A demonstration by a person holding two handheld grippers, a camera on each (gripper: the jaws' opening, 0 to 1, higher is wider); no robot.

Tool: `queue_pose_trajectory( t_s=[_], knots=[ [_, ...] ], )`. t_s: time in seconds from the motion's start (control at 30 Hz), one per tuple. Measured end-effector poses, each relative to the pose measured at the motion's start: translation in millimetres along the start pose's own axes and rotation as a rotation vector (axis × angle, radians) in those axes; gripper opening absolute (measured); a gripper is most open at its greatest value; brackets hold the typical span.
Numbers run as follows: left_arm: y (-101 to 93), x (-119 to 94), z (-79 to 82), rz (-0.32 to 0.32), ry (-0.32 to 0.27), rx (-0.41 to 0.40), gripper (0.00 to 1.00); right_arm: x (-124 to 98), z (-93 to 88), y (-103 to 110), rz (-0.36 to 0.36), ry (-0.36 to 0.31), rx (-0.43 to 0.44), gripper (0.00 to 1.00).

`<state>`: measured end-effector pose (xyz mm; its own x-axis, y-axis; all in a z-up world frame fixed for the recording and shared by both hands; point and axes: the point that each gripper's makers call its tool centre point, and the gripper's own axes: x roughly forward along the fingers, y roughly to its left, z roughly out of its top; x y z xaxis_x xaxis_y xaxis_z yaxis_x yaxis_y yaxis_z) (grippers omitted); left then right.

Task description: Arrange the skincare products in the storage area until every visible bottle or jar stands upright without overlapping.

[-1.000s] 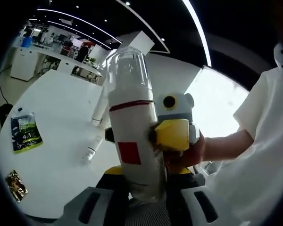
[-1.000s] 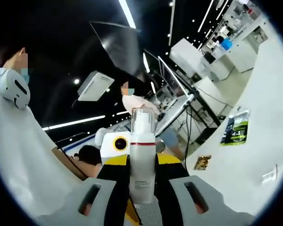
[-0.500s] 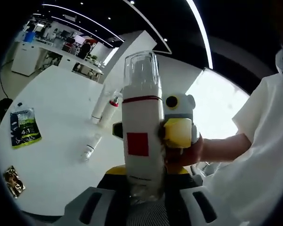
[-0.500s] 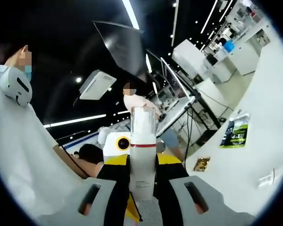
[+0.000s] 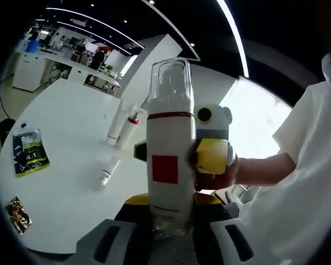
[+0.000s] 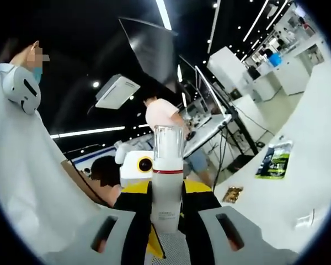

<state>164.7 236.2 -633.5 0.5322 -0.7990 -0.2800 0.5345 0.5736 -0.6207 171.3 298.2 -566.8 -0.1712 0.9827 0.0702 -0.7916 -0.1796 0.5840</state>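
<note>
both grippers' jaws clamp one white bottle (image 5: 169, 165): the left gripper (image 5: 168, 232) and right gripper (image 6: 166, 229) grip its base. its long axis runs up frame centre, clear cap topmost. on the white table (image 5: 66, 138) at left, one tube (image 5: 107, 173) lies flat.

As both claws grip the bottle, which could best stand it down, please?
Probably left: the left claw holds the bottle near its base, and the table lies broadly before it.
</note>
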Motion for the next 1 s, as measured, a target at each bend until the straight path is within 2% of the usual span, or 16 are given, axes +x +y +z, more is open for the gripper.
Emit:
queue_pose_trajectory(
  t_s=[0.37, 0.73, 1.0],
  knots=[
    [3.5, -2, 3.8, 0.026, -0.025, 0.005, 0.25, 2, 2.5, -2, -0.003, 0.046, -0.053, 0.20],
    [9.0, -3, 7.1, 0.062, -0.045, 0.010, 0.25, 2, 5.1, -7, -0.075, 0.041, -0.119, 0.21],
    [16.9, 0, 3.3, 0.118, -0.022, 0.033, 0.25, -1, 2.7, -12, -0.140, 0.039, -0.169, 0.22]
  ],
)
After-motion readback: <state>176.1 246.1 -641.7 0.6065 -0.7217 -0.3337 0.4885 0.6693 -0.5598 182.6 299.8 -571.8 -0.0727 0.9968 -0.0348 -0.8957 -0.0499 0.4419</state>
